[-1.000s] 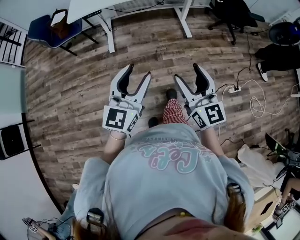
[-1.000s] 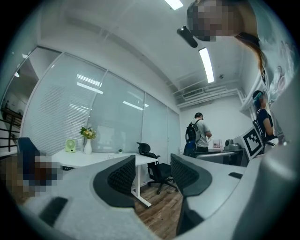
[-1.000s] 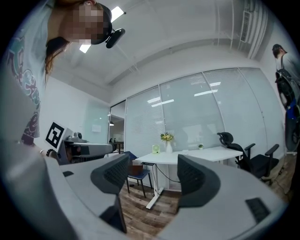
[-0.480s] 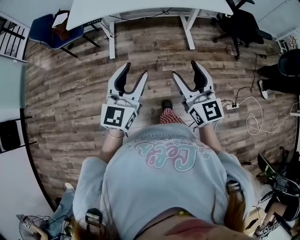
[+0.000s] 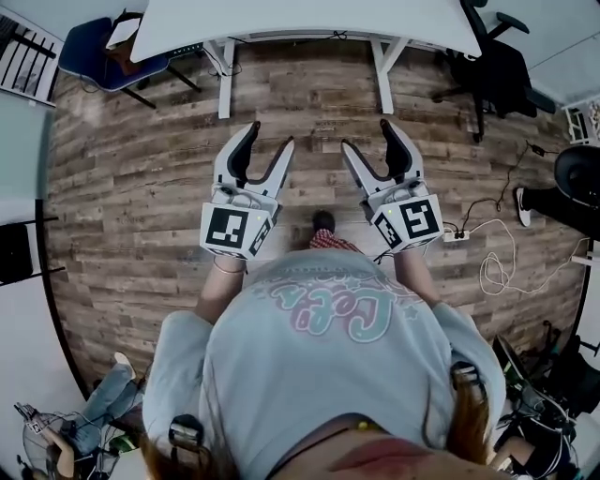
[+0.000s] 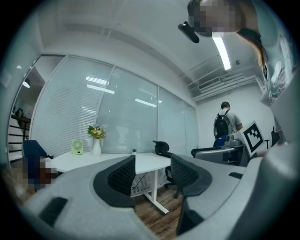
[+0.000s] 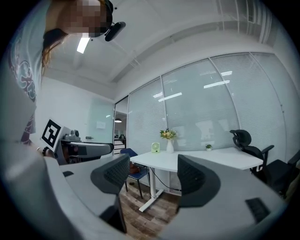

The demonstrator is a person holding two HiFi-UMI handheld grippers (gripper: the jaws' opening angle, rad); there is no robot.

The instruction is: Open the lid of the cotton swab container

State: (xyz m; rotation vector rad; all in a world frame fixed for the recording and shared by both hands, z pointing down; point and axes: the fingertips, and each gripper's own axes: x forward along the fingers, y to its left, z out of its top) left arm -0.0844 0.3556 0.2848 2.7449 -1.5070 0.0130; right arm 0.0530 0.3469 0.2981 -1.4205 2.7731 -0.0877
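- Cotton swab container: none of your views shows it, so its place can't be told
- Your left gripper (image 5: 270,136) has its jaws wide apart, with nothing between them
- Your right gripper (image 5: 367,136) is likewise spread and empty
- Both point level over the wood floor (image 5: 141,187) toward a white desk (image 5: 300,23) bearing a vase of flowers (image 7: 169,140) and a green fan (image 7: 155,147)

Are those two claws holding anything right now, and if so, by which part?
Nothing is held. The left claw and the right claw both stand open with only air between their jaws, pointed toward a white desk.
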